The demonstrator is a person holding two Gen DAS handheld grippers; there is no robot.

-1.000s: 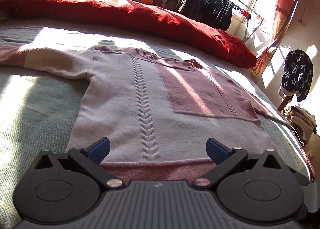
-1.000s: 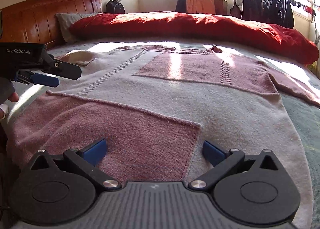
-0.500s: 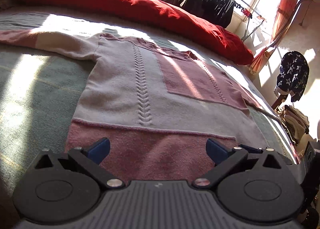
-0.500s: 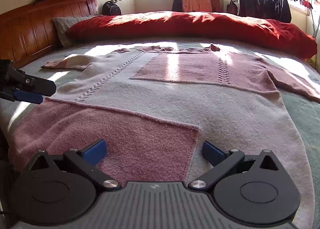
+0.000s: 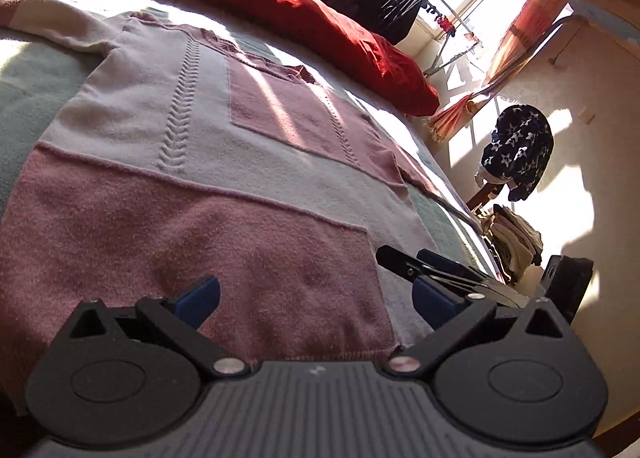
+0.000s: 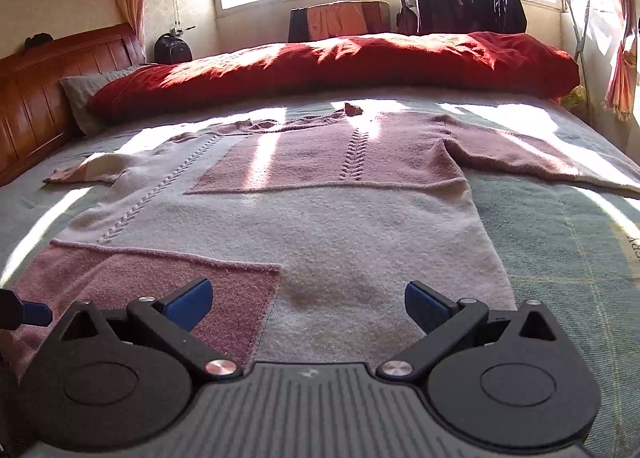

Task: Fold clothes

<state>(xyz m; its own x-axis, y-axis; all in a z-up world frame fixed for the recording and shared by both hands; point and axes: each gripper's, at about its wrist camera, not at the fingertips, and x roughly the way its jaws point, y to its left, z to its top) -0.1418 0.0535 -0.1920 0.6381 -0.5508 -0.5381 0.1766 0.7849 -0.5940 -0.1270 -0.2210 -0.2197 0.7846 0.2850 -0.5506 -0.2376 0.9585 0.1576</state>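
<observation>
One bed (image 6: 568,242) fills both views, green-grey cover, with a long red duvet (image 6: 328,61) bunched along its far side. Sweater (image 6: 312,209) lies flat and spread on the bed, pink and cream blocks, neck toward the duvet, hem nearest the cameras, both sleeves out to the sides. Right view only: wooden headboard (image 6: 60,69) at the sweater's left, grey pillow (image 6: 82,93), and the whole right sleeve. Left view only: dark star-print garment (image 5: 518,149) on a chair off the sweater's right edge, folded stack below it. Left gripper (image 5: 316,298) over the pink hem corner, jaws wide apart, holding nothing. Right gripper (image 6: 308,300) over the cream hem, jaws wide apart, empty; its fingers (image 5: 436,270) show in the left view.
</observation>
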